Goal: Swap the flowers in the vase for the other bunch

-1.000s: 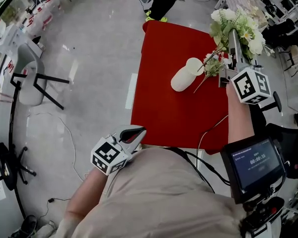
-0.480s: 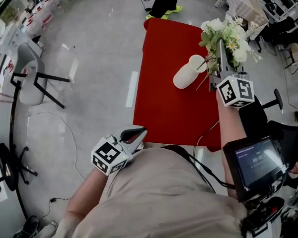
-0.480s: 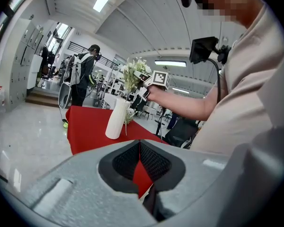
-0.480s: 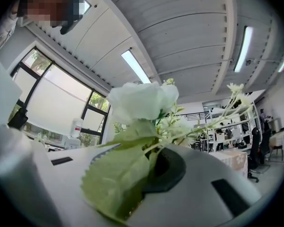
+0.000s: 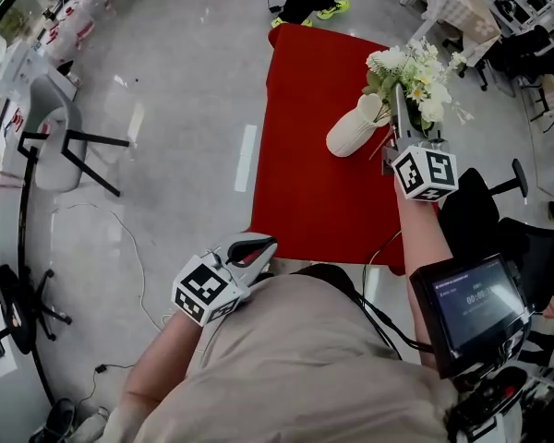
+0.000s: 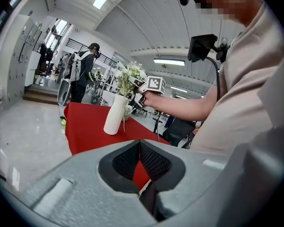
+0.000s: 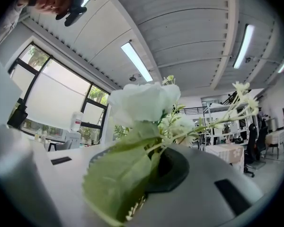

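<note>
right gripper (image 5: 395, 111) fingers, just loosened a touch, clamp the white bouquet (image 5: 408, 67) upright; white vase (image 5: 354, 129) mouth sits just left.

Ceiling strip lights (image 7: 136, 60) glare; fisheye corners darken.

The white ribbed ceramic vase (image 5: 353, 129) stands upright on the red tablecloth (image 5: 305, 183) in the upper right of the head view. The bunch of white flowers with green leaves (image 5: 411, 67) is off the cloth, its heads right of and partly over the vase's mouth. Left of centre in the left gripper view, the blooms sit directly above the vase, and a thin sprig hangs just right of its wall, outside it. The right gripper view's centre shows one large white rose over a broad serrated leaf.
</note>
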